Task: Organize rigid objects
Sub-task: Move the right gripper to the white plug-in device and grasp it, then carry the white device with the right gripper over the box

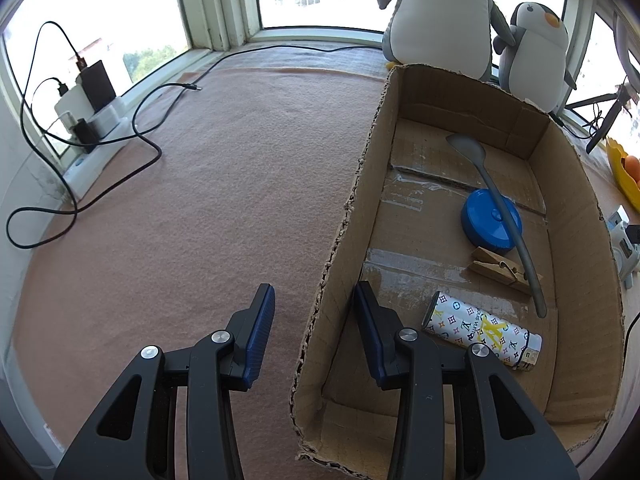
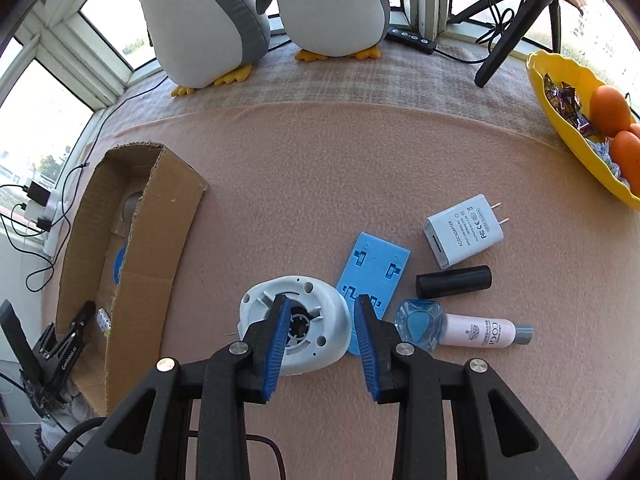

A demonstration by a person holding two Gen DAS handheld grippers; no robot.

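Between the jaws of my right gripper [image 2: 322, 300] is the rim of a white round plastic base [image 2: 260, 300]. One finger reaches into its centre hole and the other sits outside its right edge, shut on it. Beside it on the pink cloth lie a blue plastic plate [image 2: 376, 268], a white charger [image 2: 464, 232], a black cylinder [image 2: 454, 281], a blue glass bottle [image 2: 420, 324] and a pink tube [image 2: 480, 332]. My left gripper [image 1: 314, 292] straddles the left wall of the cardboard box [image 1: 580, 240], pads apart from it. The box holds a grey spoon [image 1: 500, 208], a blue disc [image 1: 480, 224], a clothespin [image 1: 496, 266] and a patterned lighter [image 1: 480, 330].
Two plush penguins [image 2: 208, 20] stand at the window behind the box [image 2: 160, 240]. A yellow bowl [image 2: 560, 132] with oranges sits at the far right, next to a black tripod [image 2: 508, 40]. Cables [image 1: 148, 144] and a power strip [image 1: 100, 120] lie at the left window.
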